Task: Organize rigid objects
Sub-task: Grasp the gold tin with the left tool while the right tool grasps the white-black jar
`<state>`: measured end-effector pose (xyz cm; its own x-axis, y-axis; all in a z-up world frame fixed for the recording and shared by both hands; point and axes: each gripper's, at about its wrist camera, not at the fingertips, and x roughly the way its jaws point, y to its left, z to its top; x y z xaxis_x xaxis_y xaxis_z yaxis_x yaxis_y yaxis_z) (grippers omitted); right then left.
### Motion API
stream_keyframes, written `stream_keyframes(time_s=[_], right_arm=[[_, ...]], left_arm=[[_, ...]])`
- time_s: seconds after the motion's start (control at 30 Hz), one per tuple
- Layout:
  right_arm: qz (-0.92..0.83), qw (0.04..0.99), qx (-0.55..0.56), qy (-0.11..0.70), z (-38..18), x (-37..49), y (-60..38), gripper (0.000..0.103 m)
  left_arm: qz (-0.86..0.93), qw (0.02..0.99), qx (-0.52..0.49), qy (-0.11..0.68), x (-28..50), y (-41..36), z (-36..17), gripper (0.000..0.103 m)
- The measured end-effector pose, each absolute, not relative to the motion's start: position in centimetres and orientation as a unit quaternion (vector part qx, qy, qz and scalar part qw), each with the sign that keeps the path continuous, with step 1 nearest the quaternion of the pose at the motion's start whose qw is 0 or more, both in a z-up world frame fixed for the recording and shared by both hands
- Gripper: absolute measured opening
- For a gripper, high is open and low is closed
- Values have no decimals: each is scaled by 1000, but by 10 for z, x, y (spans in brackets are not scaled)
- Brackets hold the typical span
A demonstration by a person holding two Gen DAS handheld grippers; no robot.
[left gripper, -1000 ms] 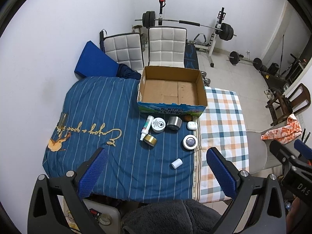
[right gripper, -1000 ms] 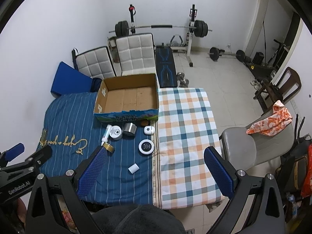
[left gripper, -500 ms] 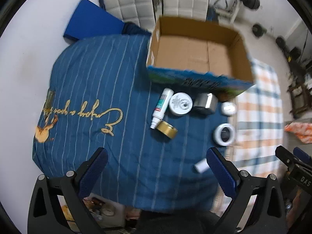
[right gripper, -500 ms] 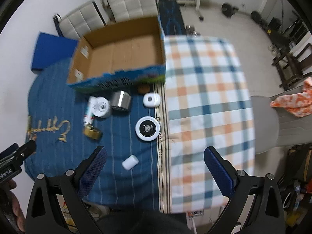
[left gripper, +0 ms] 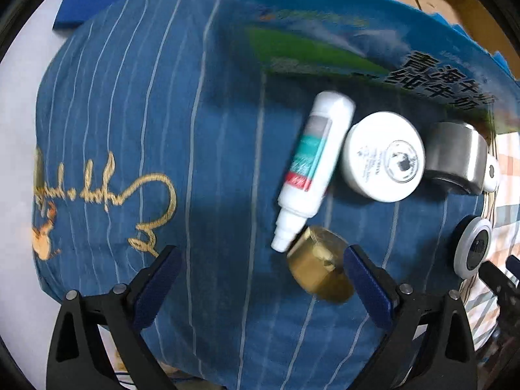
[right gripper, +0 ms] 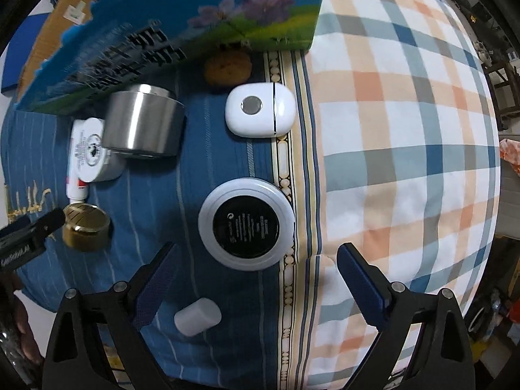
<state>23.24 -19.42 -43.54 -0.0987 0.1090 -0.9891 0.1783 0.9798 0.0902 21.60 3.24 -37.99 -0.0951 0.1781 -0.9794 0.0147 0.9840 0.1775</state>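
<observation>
Several small items lie on the blue striped cloth in front of the cardboard box [left gripper: 357,48]. My left gripper [left gripper: 260,279] is open and low over the cloth, with the gold cap [left gripper: 320,273] just inside its right finger and the white tube [left gripper: 313,165] beyond. My right gripper [right gripper: 256,276] is open, with the round black-and-white case [right gripper: 246,222] between and just ahead of its fingers. A white jar [left gripper: 383,156], a steel tin [right gripper: 143,123], a white oval case [right gripper: 260,109] and a small white cylinder [right gripper: 197,317] lie around.
A brown round object [right gripper: 227,66] sits against the box's front wall [right gripper: 162,42]. The checked cloth [right gripper: 406,162] covers the right part of the surface. The left gripper also shows in the right wrist view [right gripper: 29,230], beside the gold cap [right gripper: 86,227].
Both grippers have dropped down towards the surface, from a high view of the room to close above the items. Both stay open.
</observation>
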Motion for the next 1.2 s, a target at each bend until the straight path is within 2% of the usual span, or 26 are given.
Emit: stream_keyframes(time_s=[0.27,0.4,0.57,0.6,0.63,0.67,0.7,0.77,0.97,1.1,1.2], right_arm=[[-21,654,91,751,-458,229,-188,98],[-14,646,94,757,-476,231,-179,98],[-17,625,88,775,-503,225,-164,98],[-19,621,90,778,-508,223,-162,98],[-21,619,94,780,-513,220,-161,98],[-23,617,100,780,-518,217,-161,98],[-26,616,107,780,-522,214,-160,98],[-32,613,117,781,-529,208,-160,94],[-59,609,99,785,-542,194,-151,89],[-77,607,98,785,-549,186,-153,78],[-78,611,109,780,-549,173,-157,77]], left_arm=[[65,652,13,755,182,58,-388,102],[46,623,-23,781,181,49,-415,102],[43,583,-6,811,174,37,-460,102],[44,584,-7,810,173,37,-464,100],[48,588,-7,808,172,39,-468,88],[57,590,-6,805,170,42,-472,80],[57,593,-18,803,170,41,-474,78],[53,599,-43,798,167,47,-478,62],[64,611,-37,788,160,50,-479,62],[66,616,-39,784,162,48,-471,62],[67,623,-26,779,162,37,-462,62]])
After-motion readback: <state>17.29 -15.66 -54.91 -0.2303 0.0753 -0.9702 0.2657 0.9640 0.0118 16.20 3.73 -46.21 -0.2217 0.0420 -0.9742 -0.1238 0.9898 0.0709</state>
